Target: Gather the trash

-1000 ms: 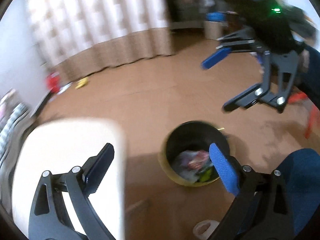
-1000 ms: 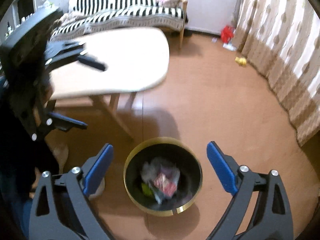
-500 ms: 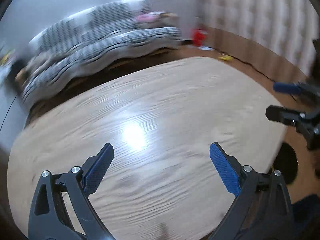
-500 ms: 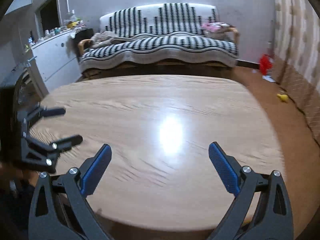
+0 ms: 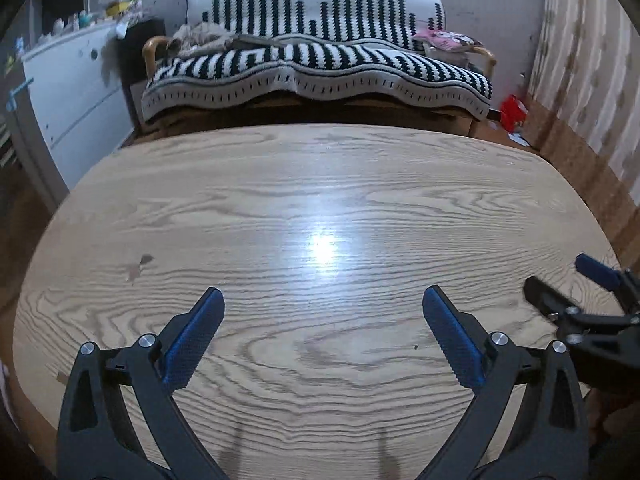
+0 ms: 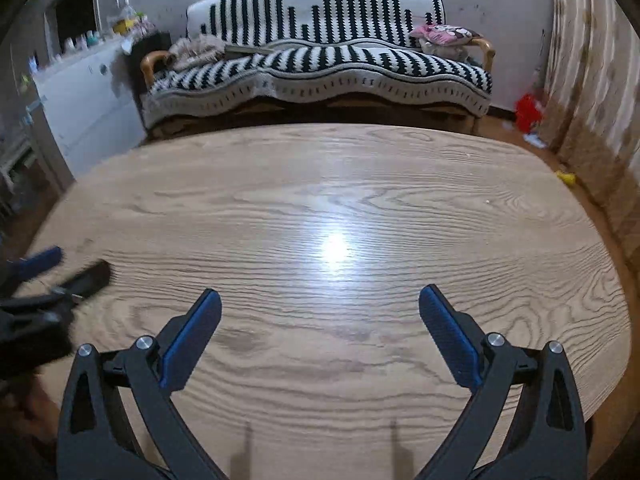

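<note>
Above the wooden counter (image 5: 320,208), the left wrist view shows the left gripper (image 5: 322,334) with its blue-padded fingers (image 5: 194,340) spread wide and nothing between them. At the right edge of this view the right gripper (image 5: 576,284) reaches in over the counter, its fingers apart. Behind the counter stands a sofa (image 5: 316,60) under a black-and-white striped cover, with a white cabinet (image 5: 76,92) to its left and a curtain (image 5: 588,80) to its right. No trash shows on the counter.

From the right wrist view, the right gripper (image 6: 320,330) hangs over the same counter (image 6: 328,200), fingers (image 6: 448,340) spread and holding nothing. The left gripper (image 6: 68,266) enters blurred at the left edge, fingers apart. A small yellow object (image 6: 567,177) lies on the floor (image 6: 516,128) near the curtain (image 6: 592,72), with something red (image 6: 528,112) beside the sofa (image 6: 320,52).
</note>
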Motion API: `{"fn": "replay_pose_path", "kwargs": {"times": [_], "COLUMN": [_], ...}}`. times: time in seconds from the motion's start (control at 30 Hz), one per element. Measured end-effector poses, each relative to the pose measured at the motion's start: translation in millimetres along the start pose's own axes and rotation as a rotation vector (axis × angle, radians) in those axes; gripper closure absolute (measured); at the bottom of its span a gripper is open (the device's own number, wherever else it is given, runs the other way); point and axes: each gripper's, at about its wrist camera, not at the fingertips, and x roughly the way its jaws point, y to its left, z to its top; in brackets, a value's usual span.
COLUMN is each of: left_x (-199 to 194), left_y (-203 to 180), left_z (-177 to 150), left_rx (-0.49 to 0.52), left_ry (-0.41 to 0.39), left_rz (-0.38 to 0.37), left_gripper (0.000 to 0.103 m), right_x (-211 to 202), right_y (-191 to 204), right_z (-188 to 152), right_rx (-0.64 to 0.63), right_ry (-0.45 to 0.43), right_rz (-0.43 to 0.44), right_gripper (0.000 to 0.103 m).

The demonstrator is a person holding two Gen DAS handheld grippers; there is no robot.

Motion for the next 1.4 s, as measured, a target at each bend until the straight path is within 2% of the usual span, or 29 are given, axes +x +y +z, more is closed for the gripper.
{"fn": "replay_pose_path", "kwargs": {"times": [0.33,1.4], "left_x": [11,14], "left_y": [14,17], "left_z": [3,2], "left_rx": [-0.043,-0.051], "left_ry": [0.015,0.025], "left_rz": [-0.025,-0.017], "left_gripper": [0.007,0.007], "right_x": [20,18], "right_y": [15,14], "right_z": [0,-6], "right_rx": [-0.064,-0.066], "right_ry": [0.027,0.026], "right_rz": [-0.011,-0.012], "right_gripper": [0.007,0.007]}}
